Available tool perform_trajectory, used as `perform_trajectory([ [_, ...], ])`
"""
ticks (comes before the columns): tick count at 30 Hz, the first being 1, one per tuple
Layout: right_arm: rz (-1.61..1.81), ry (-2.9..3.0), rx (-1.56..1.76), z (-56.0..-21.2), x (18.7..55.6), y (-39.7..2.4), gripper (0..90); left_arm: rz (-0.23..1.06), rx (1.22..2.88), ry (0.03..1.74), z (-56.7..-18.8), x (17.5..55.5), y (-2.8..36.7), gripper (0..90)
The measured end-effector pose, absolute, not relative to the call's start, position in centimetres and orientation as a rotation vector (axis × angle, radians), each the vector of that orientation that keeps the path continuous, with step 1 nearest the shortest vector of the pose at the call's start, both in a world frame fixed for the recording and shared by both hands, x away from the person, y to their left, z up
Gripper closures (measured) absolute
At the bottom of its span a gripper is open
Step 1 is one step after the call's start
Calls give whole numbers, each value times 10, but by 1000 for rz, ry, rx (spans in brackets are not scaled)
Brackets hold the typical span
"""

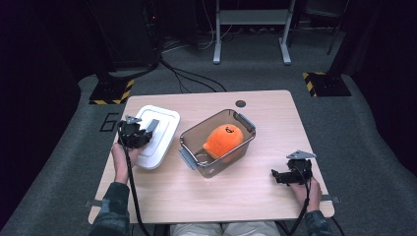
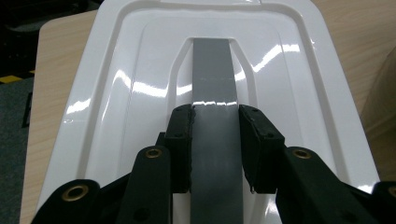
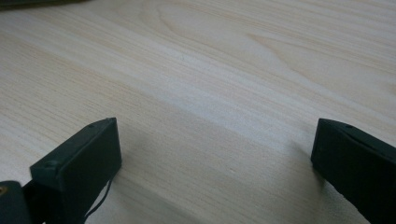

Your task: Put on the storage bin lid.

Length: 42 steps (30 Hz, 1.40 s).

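The lid [image 2: 140, 70] is a glossy white plastic rectangle with rounded corners, stepped ridges around its rim and a flat grey handle strip [image 2: 212, 70] running along a shallow recess in its middle; it sits at the left of the desk [image 1: 236, 196], its near end over the left edge, just left of the clear box [image 1: 196, 142]. The left hand-held gripper [image 2: 215, 140] has its jaws closed narrowly on that grey strip, one pad against each long side. The strip is smooth and thin, so the likeliest trouble is the lid slipping or swinging in the grip, since it is held along a single line and the broad panel could tip to one side. If it tilts, a corner may catch the near wall of the box, or the lid may land crooked and fail to seat on the rim. The box stands at an angle in the middle of the desk with its grey latches [image 1: 187, 160] folded out, and an orange plush toy [image 1: 223, 139] inside rises close to the rim, so it might hold the lid up. The right hand-held gripper [image 3: 212, 154] rests at the near right, jaws wide apart over bare wood, not steadying the box.
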State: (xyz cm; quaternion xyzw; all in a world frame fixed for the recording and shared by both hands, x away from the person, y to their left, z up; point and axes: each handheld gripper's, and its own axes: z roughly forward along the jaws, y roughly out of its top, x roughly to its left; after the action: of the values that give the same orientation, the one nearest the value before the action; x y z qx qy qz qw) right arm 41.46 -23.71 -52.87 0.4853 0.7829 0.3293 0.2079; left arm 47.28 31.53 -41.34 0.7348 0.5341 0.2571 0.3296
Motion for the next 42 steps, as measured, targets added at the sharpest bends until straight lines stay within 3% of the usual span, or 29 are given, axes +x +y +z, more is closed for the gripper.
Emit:
perform_trajectory([
  [20, 917, 2179, 1351, -529, 415, -237, 7, 721, 1908, 1346, -370, 477, 309, 661],
  [42, 916, 2179, 1350, -529, 415, -237, 7, 692, 1926, 1256, -334, 480, 280, 661],
])
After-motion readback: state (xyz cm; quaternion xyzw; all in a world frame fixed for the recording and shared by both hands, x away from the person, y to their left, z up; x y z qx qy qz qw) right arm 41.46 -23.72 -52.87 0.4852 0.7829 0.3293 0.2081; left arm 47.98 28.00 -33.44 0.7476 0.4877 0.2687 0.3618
